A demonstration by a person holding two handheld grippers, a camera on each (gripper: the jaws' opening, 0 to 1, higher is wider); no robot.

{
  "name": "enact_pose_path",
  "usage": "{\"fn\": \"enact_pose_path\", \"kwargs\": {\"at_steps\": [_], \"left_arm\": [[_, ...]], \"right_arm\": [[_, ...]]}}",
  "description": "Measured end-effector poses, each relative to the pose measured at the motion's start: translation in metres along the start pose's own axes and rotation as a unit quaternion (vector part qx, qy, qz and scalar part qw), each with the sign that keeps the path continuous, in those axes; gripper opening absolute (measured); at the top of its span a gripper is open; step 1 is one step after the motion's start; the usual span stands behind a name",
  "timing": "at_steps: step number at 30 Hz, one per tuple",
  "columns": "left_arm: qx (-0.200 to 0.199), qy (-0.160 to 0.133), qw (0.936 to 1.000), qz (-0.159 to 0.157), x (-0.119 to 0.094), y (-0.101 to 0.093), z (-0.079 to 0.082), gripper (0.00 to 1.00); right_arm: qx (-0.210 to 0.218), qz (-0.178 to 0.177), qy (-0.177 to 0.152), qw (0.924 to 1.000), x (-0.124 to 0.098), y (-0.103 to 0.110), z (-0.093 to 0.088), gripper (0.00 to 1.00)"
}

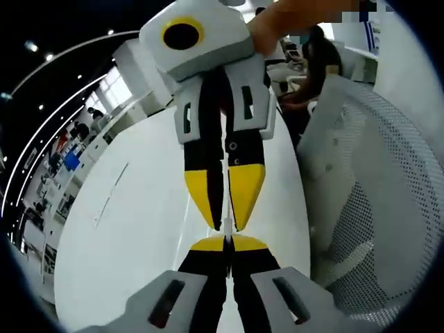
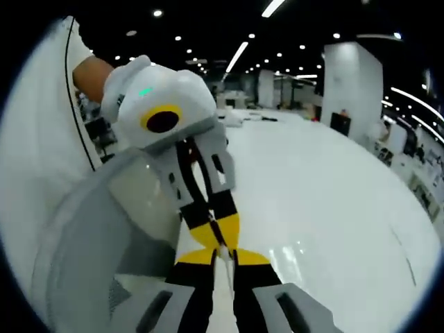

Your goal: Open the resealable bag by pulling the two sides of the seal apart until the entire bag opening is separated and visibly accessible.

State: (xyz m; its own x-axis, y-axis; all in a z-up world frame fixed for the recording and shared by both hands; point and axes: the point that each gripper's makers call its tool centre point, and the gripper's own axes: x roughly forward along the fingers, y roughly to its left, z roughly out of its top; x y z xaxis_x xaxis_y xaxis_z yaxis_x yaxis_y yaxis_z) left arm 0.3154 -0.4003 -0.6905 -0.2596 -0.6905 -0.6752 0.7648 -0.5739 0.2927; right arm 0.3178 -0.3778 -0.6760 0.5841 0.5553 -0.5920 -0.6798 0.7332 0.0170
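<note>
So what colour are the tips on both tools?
Yellow fingertips, black behind; clearest in the left gripper view.

The left grey-and-black gripper with yellow tips (image 1: 227, 243) has its jaws pressed together. The matching right gripper (image 1: 225, 222) meets it tip to tip, jaws likewise closed, held from behind by a hand (image 1: 277, 28).

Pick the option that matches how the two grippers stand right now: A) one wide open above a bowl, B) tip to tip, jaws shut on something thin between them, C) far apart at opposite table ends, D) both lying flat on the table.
B: the left gripper and the right gripper meet tip to tip above the white table, jaws shut on a thin clear edge, likely the bag.
</note>
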Motion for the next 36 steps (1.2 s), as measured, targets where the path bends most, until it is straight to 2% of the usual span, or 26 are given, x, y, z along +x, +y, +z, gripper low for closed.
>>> {"fn": "enact_pose_path", "kwargs": {"at_steps": [3, 8, 10, 11, 12, 16, 20, 30, 31, 32, 34, 36], "left_arm": [[-0.012, 0.001, 0.9999, -0.002, 0.0, -0.001, 0.0, 0.0], [-0.001, -0.003, 1.0, -0.003, 0.0, -0.002, 0.0, 0.0], [-0.018, -0.002, 0.9998, -0.006, 0.001, -0.004, -0.001, 0.0], [-0.041, 0.007, 0.9991, -0.004, 0.002, -0.003, -0.003, 0.0], [-0.048, 0.009, 0.9988, -0.003, 0.003, -0.003, -0.004, 0.0], [-0.035, 0.009, 0.9993, 0.0, 0.006, -0.003, -0.005, 0.0], [-0.032, 0.009, 0.9994, -0.003, 0.006, -0.003, -0.007, 0.0], [-0.037, 0.01, 0.9993, -0.003, 0.002, 0.002, -0.013, 0.0], [-0.038, 0.013, 0.9992, -0.002, 0.002, 0.002, -0.015, 0.0], [-0.039, 0.018, 0.9991, 0.005, 0.001, 0.005, -0.018, 0.0], [-0.049, 0.008, 0.9988, -0.005, 0.001, 0.002, -0.014, 0.0], [-0.044, 0.008, 0.999, -0.002, 0.002, 0.002, -0.012, 0.0]], "right_arm": [[-0.014, -0.006, -0.001, 0.9999, 0.001, -0.001, 0.0, 0.01], [-0.018, -0.004, 0.006, 0.9998, 0.001, 0.001, -0.002, 0.0], [0.001, -0.003, 0.012, 0.9999, 0.001, 0.002, -0.004, 0.0], [0.032, -0.007, 0.021, 0.9992, 0.002, 0.002, -0.006, 0.0], [0.035, -0.009, 0.026, 0.999, 0.002, 0.0, -0.006, 0.0], [0.022, -0.013, 0.037, 0.999, 0.003, -0.001, -0.01, 0.0], [0.029, -0.014, 0.044, 0.9985, -0.001, -0.002, -0.015, 0.0], [0.038, -0.026, 0.065, 0.9968, -0.017, -0.005, -0.036, 0.0], [0.036, -0.029, 0.08, 0.9957, -0.018, -0.005, -0.043, 0.0], [0.019, -0.018, 0.067, 0.9974, -0.019, -0.003, -0.039, 0.0], [0.062, -0.031, 0.067, 0.9954, -0.024, -0.004, -0.041, 0.0], [0.044, -0.033, 0.067, 0.9962, -0.024, -0.004, -0.043, 0.0]]}}
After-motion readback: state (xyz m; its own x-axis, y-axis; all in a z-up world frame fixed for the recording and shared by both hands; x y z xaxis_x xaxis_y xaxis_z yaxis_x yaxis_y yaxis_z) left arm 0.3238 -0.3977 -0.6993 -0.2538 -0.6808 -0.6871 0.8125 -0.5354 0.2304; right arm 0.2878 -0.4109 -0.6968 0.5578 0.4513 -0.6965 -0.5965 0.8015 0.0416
